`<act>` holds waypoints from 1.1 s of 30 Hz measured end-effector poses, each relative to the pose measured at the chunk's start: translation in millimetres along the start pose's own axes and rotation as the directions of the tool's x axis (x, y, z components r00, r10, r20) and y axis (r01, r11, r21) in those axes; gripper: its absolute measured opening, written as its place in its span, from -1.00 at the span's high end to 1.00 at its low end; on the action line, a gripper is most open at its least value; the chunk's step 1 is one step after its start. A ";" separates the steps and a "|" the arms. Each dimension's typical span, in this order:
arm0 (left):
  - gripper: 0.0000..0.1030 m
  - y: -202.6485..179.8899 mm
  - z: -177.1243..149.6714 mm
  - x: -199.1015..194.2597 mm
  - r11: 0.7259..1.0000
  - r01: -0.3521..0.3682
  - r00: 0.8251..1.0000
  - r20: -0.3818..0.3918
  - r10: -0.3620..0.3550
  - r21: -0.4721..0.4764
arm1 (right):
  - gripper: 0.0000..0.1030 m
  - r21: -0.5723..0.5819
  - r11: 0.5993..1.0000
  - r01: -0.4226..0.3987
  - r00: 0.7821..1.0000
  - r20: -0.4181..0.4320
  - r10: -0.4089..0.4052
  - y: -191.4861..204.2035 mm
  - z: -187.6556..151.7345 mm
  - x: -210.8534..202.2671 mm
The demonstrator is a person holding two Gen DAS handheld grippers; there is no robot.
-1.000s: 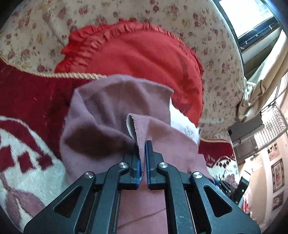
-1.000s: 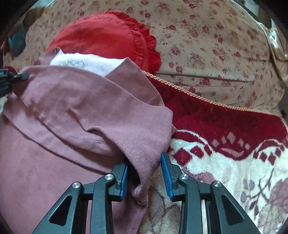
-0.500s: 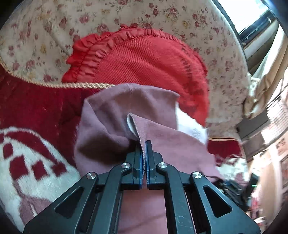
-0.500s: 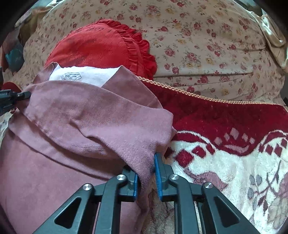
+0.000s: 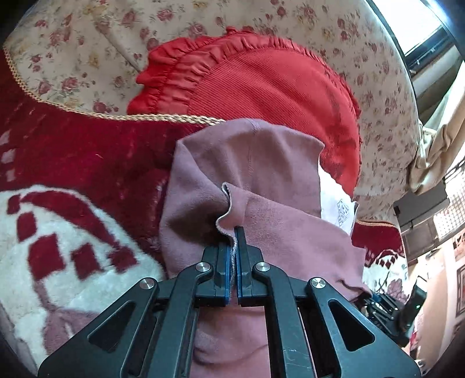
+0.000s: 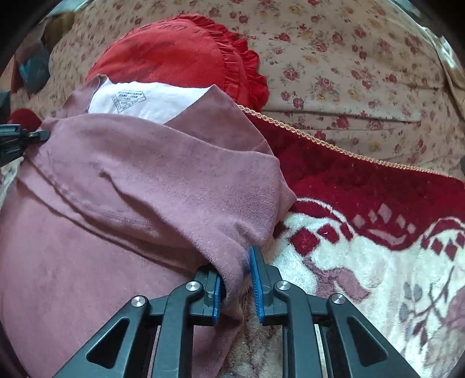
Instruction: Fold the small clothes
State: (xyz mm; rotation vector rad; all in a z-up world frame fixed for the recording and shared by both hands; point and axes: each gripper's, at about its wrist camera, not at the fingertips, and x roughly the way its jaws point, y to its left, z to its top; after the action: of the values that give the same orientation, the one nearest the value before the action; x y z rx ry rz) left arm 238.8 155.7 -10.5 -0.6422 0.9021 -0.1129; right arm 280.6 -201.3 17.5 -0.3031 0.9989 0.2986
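While the left hand-held gripper is clamped on a hem of the mauve garment, the right hand-held gripper pinches its other corner, blue pads not fully together. The garment's folded edge runs from 9 to 5 o'clock on the blanket; its white lining points toward 12, touching the red cushion.

Floral sofa, red cushion, patterned blanket, bright window.
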 end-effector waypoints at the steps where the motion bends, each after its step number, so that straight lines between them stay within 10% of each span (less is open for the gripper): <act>1: 0.97 -1.0 0.1 0.0 1.000 0.001 1.000 0.000 -0.001 0.001 | 0.60 0.014 1.000 -0.010 1.000 -0.002 0.010 -4.0 -1.7 -1.9; 8: 0.91 -1.3 3.6 -16.9 0.999 -0.052 0.998 0.042 0.053 -0.006 | 0.46 0.121 0.990 -0.074 0.997 -0.007 0.075 -29.2 -12.1 -28.9; 16: 0.48 -19.1 1.6 -61.0 0.982 -0.176 0.950 0.272 0.152 0.065 | 0.44 0.305 0.906 -0.293 0.917 0.359 0.175 -43.4 1.1 -81.1; 21: 0.48 -39.7 -8.5 -32.0 0.979 -0.120 0.984 0.152 0.095 0.163 | 0.50 0.218 0.926 -0.309 0.939 0.226 0.260 -6.0 28.3 -33.3; 25: 0.48 -42.9 -15.8 -10.0 0.982 -0.088 0.995 0.051 0.081 0.164 | 0.69 0.181 0.978 -0.102 0.995 0.023 0.100 0.5 17.9 2.1; 33: 0.42 -42.3 -19.3 5.1 0.985 -0.085 0.996 -0.008 0.088 0.153 | 0.62 0.354 0.932 -0.076 0.996 -0.018 0.088 -45.5 -11.2 -1.7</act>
State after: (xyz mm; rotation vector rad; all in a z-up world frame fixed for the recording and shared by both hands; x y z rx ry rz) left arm 234.6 110.6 1.1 -0.4601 0.9244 -0.1074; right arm 288.3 -247.6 18.4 0.0613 1.0790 0.1846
